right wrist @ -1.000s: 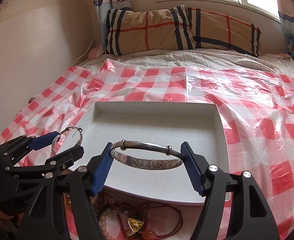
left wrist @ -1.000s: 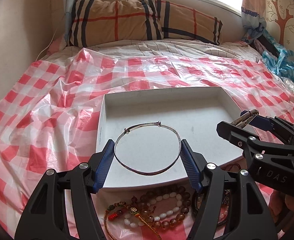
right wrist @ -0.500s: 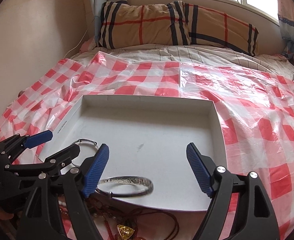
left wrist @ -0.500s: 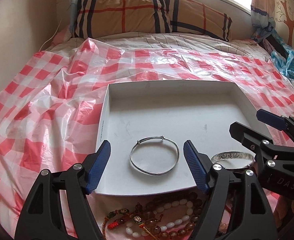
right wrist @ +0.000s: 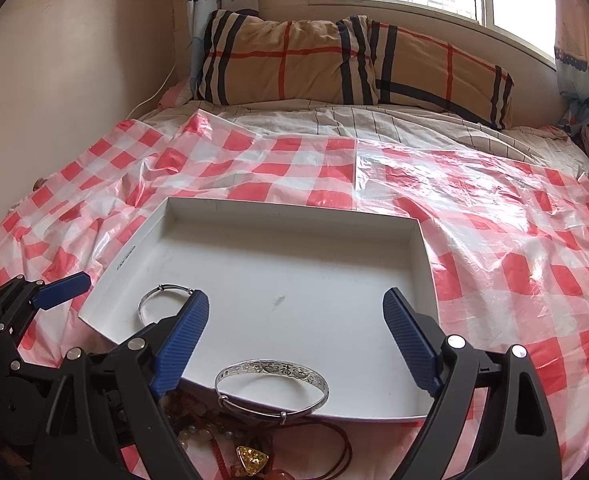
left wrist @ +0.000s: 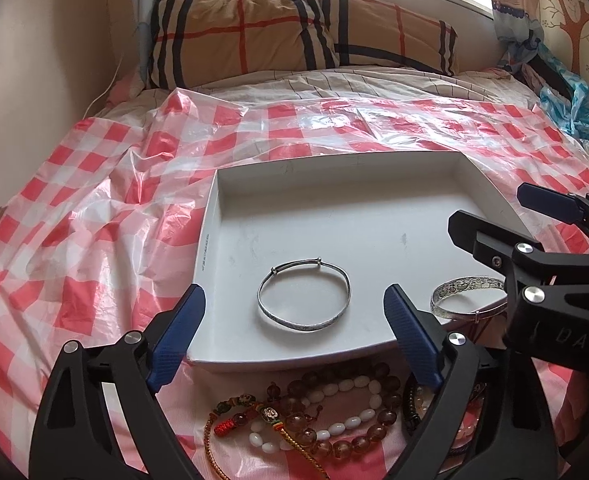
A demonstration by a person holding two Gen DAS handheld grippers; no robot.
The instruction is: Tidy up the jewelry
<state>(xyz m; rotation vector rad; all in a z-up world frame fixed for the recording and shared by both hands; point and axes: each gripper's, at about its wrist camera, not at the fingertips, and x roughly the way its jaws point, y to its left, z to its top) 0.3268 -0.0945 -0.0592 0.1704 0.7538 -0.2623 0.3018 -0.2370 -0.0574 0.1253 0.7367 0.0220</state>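
left gripper (left wrist: 292, 332): jaws opening, nothing clamped | right gripper (right wrist: 294, 338): jaws opening, nothing clamped | thin bangle (left wrist: 304, 295): flat in white tray (left wrist: 214, 208) | engraved bangle (right wrist: 272, 386): over near tray rim | bead bracelets (left wrist: 334, 412): on checkered sheet (left wrist: 74, 216)

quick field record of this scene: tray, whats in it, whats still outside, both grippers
tray: white tray on checked plastic sheet
in tray: thin silver bangle, wide engraved bangle at near edge
outside: bead bracelets in front of tray
left gripper: jaws opening, nothing between
right gripper: jaws opening, nothing gripped
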